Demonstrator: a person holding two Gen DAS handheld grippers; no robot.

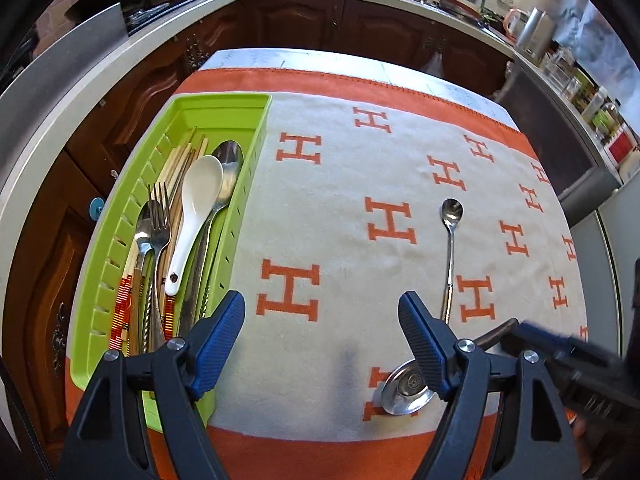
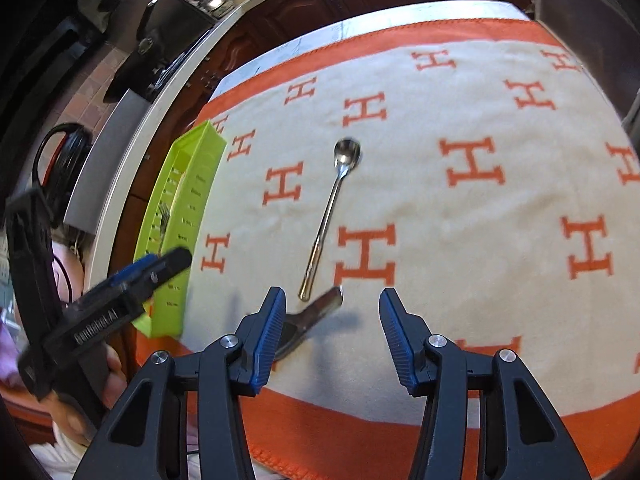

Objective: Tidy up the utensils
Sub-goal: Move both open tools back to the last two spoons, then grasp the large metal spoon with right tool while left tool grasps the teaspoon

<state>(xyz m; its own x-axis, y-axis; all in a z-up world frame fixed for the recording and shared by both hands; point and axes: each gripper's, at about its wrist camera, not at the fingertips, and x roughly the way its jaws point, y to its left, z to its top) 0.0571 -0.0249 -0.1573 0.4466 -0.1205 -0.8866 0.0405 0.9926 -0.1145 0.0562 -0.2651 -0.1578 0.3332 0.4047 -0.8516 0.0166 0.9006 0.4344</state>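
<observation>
Utensils gathered in a green tray (image 1: 240, 184) along the surface's left edge, likely for sorting: one white ceramic spoon (image 1: 192, 216), one fork (image 1: 158, 220), two metal spoons, several chopsticks. Two pieces lie loose on the H-patterned cloth (image 1: 340, 152): a slim teaspoon (image 2: 328, 216) mid-surface and a ladle-like spoon (image 1: 404, 390) at the near edge. Both tools hang over the near edge with jaws apart and empty: left tool (image 1: 322, 344) beside the tray, right tool (image 2: 332, 336) beside the ladle's handle.

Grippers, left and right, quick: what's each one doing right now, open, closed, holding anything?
Left gripper: open, holding nothing, above the cloth.
Right gripper: open, holding nothing, above the cloth.
</observation>
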